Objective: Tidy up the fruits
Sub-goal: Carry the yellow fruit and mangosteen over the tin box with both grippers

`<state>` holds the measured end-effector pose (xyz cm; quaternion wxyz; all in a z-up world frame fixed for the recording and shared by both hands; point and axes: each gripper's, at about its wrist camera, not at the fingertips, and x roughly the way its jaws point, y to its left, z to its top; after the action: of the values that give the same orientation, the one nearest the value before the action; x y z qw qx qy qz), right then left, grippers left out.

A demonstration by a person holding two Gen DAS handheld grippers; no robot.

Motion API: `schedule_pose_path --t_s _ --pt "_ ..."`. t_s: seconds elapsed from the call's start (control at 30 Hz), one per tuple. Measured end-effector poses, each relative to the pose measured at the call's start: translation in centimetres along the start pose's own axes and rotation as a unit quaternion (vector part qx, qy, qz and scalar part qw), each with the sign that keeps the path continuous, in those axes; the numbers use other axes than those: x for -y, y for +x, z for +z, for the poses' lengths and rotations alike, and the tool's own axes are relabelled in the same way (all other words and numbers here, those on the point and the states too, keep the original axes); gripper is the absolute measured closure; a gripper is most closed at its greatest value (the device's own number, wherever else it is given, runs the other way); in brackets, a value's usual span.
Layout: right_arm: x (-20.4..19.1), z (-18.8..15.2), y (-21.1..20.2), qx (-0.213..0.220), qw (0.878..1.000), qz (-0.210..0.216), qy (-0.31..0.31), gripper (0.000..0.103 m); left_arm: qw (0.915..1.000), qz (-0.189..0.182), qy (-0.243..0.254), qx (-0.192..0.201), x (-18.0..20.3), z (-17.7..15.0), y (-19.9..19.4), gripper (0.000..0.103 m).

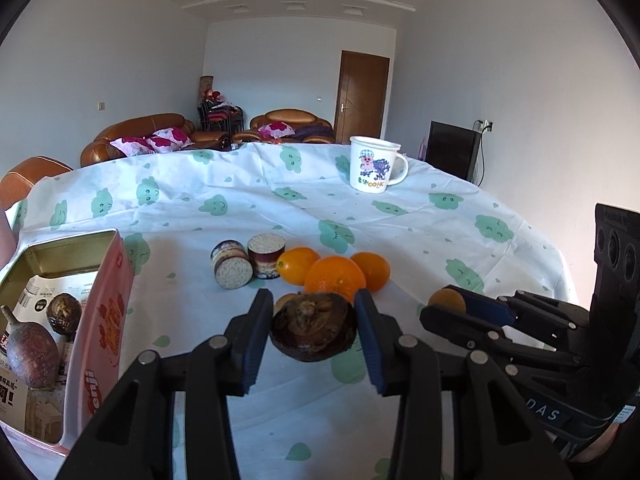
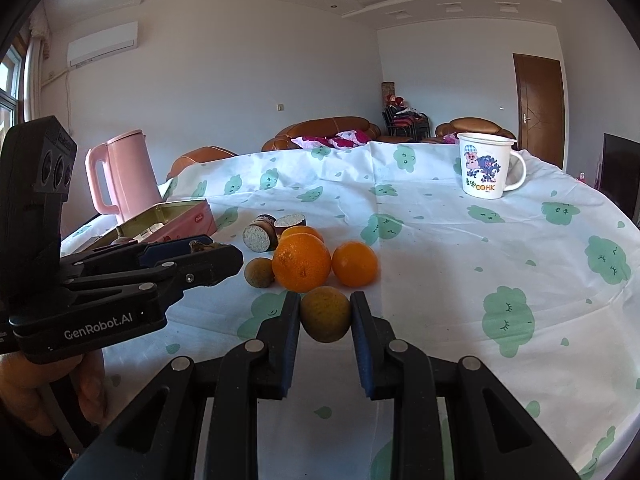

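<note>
My left gripper (image 1: 314,326) is shut on a dark brown wrinkled fruit (image 1: 314,330), held a little above the table. My right gripper (image 2: 325,314) is shut on a small yellow-brown round fruit (image 2: 325,314); it also shows in the left wrist view (image 1: 446,300). Three oranges (image 2: 302,264) sit together on the tablecloth, with a small brown fruit (image 2: 259,273) to their left. A pink tin box (image 1: 106,312) at the left holds a purple fruit (image 1: 30,354) and a dark brown fruit (image 1: 64,314).
Two short cylindrical tins (image 1: 248,262) stand behind the oranges. A white cartoon mug (image 1: 374,164) stands at the far right of the table (image 1: 440,240). A pink kettle (image 2: 120,176) stands at the far left. Sofas are beyond the table.
</note>
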<state>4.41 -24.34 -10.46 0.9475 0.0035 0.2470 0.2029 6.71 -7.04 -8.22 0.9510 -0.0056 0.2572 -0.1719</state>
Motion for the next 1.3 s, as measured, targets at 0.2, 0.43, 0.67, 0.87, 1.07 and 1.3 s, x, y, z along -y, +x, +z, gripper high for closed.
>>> schedule_pose_path --t_s 0.2,0.43,0.67,0.87,1.07,1.3 --pt "-0.3 0.2 -0.3 0.011 1.0 0.005 -0.005 0.076 0.9997 0.005 0.003 0.024 0.1 -0.2 -0.8 0.059" --pt "-0.7 0.3 -0.7 0.022 1.0 0.008 -0.009 0.076 0.9991 0.007 0.009 0.042 0.3 -0.3 -1.4 0.059" --pt "-1.1 0.5 -1.0 0.031 0.999 0.009 -0.014 0.076 0.998 0.017 0.016 0.058 0.6 -0.4 -2.0 0.059" --pt "-1.6 0.8 -1.3 0.038 0.999 0.01 -0.021 0.076 0.9972 0.024 0.019 0.068 0.7 -0.5 -2.4 0.059" --pt "-2.1 1.0 -1.5 0.046 0.999 0.01 -0.028 0.076 0.996 0.034 0.023 0.08 0.6 -0.5 -2.9 0.059" --pt "-2.8 1.8 -1.6 0.051 0.998 0.012 -0.038 0.076 0.9938 0.047 0.028 0.096 0.5 -0.1 -4.1 0.059"
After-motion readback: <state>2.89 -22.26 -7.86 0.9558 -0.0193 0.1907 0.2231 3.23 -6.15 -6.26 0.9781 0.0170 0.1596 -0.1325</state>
